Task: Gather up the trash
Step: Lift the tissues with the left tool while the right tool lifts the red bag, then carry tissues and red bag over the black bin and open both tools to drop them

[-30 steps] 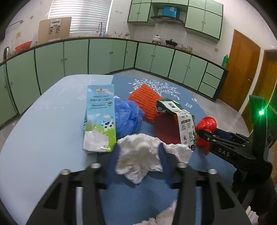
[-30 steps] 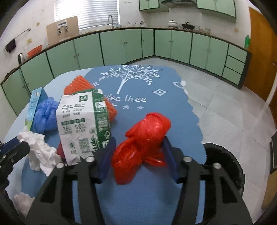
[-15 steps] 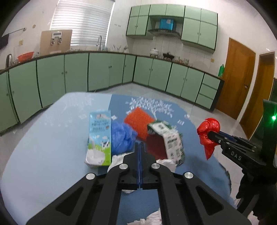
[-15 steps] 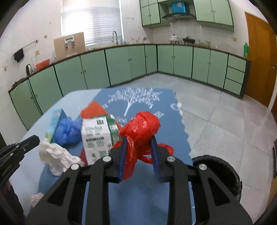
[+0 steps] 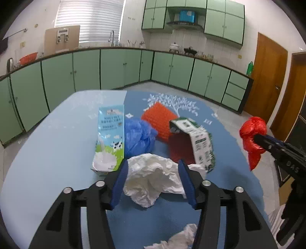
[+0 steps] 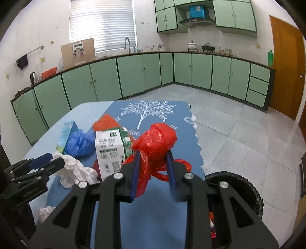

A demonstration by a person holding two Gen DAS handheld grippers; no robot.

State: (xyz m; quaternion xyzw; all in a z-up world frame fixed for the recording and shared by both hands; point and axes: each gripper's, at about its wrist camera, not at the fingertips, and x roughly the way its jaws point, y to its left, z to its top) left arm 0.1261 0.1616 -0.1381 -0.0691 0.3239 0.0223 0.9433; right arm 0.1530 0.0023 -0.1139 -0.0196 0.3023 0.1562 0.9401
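Right tool (image 6: 153,162) is clamped on the red bag (image 6: 155,141), held clear above the tabletop (image 5: 47,153); best carried over the black bin (image 6: 235,183) at the tabletop's edge before letting go. Left tool (image 5: 153,182), jaws just reopened, straddles the white tissue (image 5: 153,178) ungripped.

Kitchen interior: pale green base cabinets (image 6: 133,76) run under a dark countertop (image 6: 191,52) along white tiled walls (image 6: 172,28); a window with white blinds (image 6: 103,24) admits daylight; wall cabinets (image 6: 235,15); wooden door (image 6: 285,63); grey tiled floor (image 6: 239,124).
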